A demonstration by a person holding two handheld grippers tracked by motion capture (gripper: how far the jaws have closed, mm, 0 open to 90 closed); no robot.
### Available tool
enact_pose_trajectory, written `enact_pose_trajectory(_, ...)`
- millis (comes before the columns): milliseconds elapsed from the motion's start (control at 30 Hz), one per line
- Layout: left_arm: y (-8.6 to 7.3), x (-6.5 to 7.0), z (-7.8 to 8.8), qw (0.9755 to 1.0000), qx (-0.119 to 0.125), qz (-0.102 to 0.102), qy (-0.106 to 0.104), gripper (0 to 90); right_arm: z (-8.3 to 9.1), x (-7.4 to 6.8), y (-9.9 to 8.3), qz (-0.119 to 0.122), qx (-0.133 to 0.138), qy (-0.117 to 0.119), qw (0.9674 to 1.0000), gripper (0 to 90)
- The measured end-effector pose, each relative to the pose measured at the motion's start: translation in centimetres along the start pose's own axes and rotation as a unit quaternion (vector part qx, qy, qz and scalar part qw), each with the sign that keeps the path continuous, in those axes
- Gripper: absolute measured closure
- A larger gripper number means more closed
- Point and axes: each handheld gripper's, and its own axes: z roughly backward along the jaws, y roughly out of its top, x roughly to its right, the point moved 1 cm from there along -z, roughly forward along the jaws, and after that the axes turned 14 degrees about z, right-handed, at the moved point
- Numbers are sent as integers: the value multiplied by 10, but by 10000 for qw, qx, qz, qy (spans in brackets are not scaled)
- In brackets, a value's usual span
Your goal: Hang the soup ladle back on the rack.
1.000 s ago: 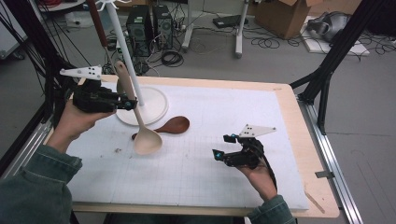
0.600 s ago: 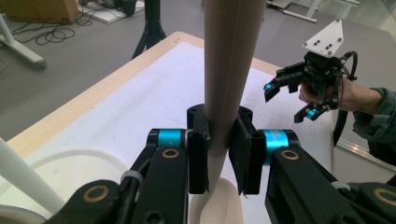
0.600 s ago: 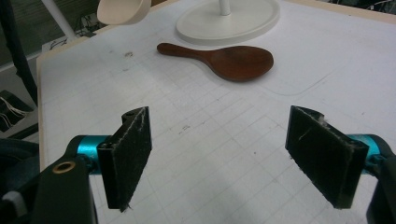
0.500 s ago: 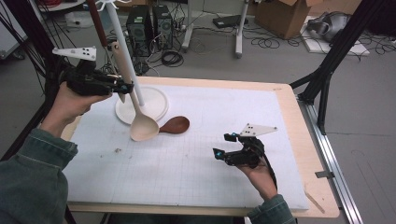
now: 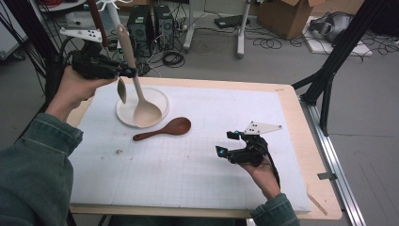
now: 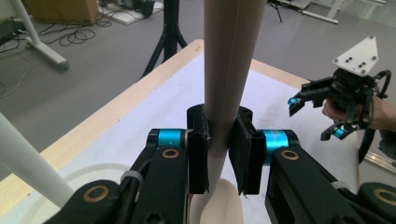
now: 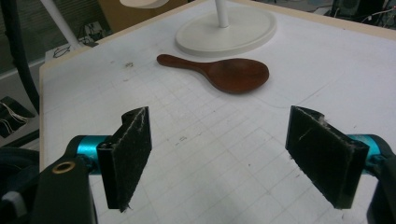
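High view: left gripper (image 5: 126,72) clamps the pale wooden spoon (image 5: 136,84) mid-handle, its long axis steeply tilted, bowl pointing down over the round white stand base (image 5: 160,96); right gripper (image 5: 226,145) stands apart.

I have my left gripper (image 5: 129,73) raised over the round white stand base (image 5: 123,113) at the desk's (image 5: 291,101) far left, the pale wooden ladle (image 5: 141,106) clamped between its fingers (image 6: 198,154), bowl hanging below them. The dark brown wooden rice spoon (image 5: 164,129) lies flat beyond my right gripper's (image 5: 225,143) fingers (image 7: 128,156), just before that base.
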Motion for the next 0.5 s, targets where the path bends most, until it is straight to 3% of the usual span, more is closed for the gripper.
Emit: enact_pose_trajectory(500, 33, -10, -1, 9996, 150, 113, 225, 774, 1, 3, 2, -22, 80, 48, 10000, 221)
